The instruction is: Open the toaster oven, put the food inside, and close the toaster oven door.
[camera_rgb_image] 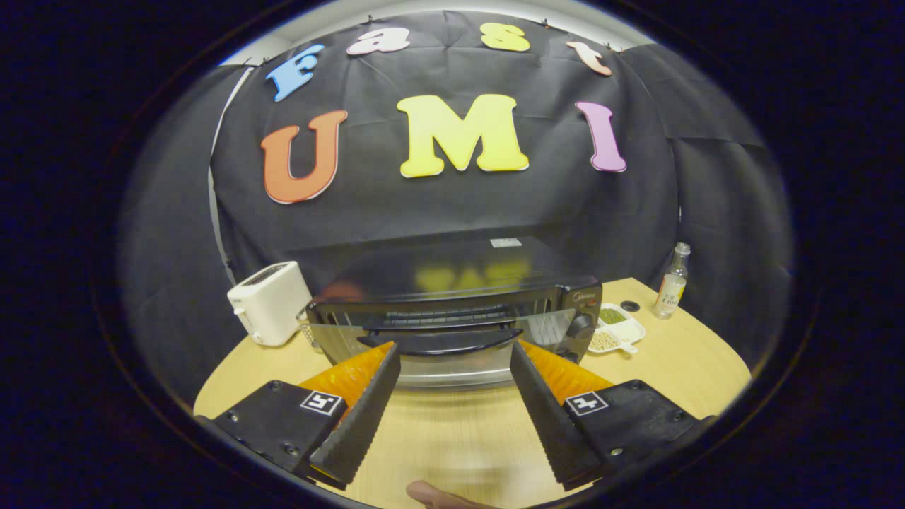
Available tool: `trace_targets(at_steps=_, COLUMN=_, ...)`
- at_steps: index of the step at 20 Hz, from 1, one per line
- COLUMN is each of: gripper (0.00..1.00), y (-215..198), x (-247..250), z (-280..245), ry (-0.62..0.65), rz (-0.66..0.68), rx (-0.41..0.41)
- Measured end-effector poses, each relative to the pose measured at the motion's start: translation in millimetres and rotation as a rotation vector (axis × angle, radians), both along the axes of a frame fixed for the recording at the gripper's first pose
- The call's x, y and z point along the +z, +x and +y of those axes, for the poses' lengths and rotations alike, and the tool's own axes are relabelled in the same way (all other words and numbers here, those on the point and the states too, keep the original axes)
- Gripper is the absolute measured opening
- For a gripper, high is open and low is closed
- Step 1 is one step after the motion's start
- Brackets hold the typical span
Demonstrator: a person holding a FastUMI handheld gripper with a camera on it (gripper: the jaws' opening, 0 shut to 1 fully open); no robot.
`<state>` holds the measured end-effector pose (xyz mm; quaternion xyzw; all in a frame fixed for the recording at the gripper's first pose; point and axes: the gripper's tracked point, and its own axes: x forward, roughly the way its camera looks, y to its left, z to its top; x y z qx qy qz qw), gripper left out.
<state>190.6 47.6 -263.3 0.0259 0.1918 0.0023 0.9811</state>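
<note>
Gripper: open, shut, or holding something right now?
Gripper: open, holding nothing; fingers spread either side of the toaster oven door handle, not pressing on it.

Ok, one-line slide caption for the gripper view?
Open tongs approach the toaster oven door handle, door partly ajar, on the wooden table.

Gripper [454,350]: two wedge-shaped fingers [364,417] with ribbed inner faces, standing apart. Each mounts on a block bearing screws and a square black-and-white marker. A fingertip [431,493] shows at 6 o'clock.
</note>
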Motion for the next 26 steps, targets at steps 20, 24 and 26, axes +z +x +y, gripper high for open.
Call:
trace_targets(at_steps=20, gripper=0.98, y=-188, x=217, z=-6, ry=-0.062, rz=-0.39, rx=0.132)
trace_targets(at_steps=24, gripper=0.99, y=-225, x=240, z=-18, ry=-0.067, rz=-0.434, rx=0.138)
trace_targets(at_steps=26, gripper=0.99, y=-242, x=246, z=-31, ry=-0.075, rz=-0.456, rx=0.121)
